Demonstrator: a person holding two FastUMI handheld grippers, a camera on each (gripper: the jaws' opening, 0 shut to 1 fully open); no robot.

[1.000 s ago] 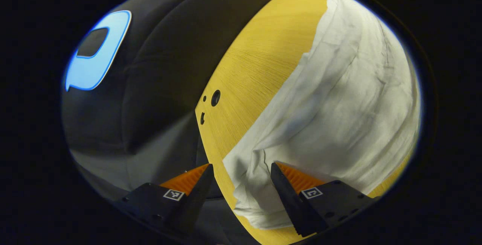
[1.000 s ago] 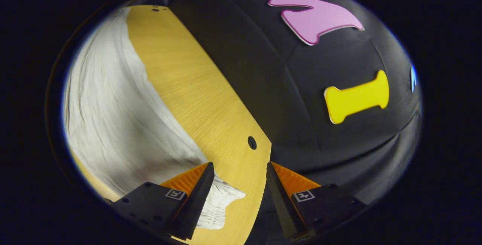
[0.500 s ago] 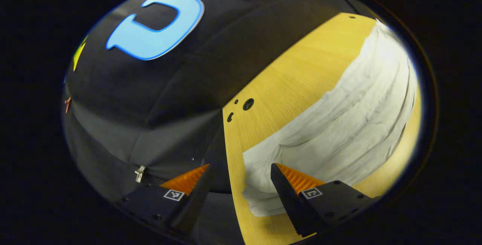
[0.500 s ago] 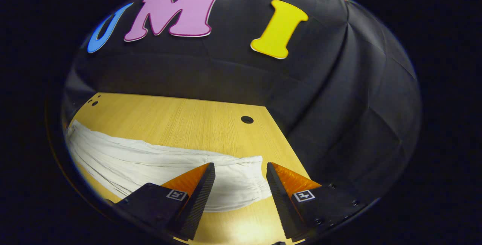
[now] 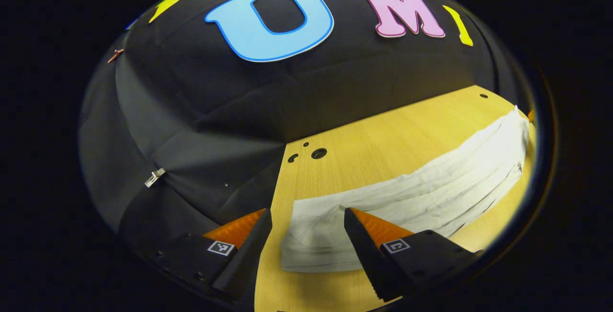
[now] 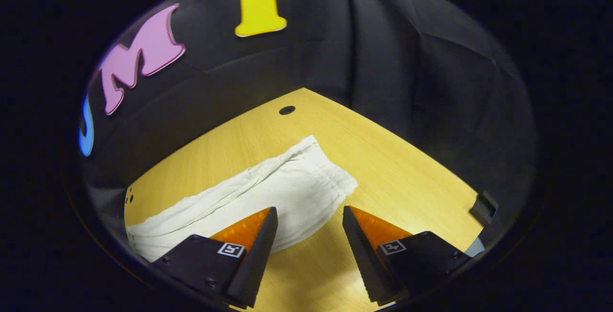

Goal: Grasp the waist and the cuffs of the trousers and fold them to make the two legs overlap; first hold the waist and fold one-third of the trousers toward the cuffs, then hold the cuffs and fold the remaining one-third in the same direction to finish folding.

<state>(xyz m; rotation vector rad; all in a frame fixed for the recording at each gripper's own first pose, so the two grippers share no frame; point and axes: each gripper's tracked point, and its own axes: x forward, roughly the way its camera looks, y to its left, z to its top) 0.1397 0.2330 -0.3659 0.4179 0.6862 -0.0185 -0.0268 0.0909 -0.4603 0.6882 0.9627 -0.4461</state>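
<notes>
White trousers lie flat in a long band on the yellow wooden table, the legs laid one on the other. In the left gripper view their layered cuff end sits just ahead of my left gripper, which is open and a little above the cloth. In the right gripper view the trousers run off to the left, and the gathered waist end lies just beyond my right gripper. That gripper is open too, hovering over the waist's near edge and bare table.
Small round holes mark the table's far left corner, and another hole sits near its far right corner. A dark bracket is fixed at the table's right edge. Black cloth walls close in behind and beside the table.
Both views have swung from a close look down on the cloth to a more level look from farther back. The trousers lie as before and both grippers stay open.
</notes>
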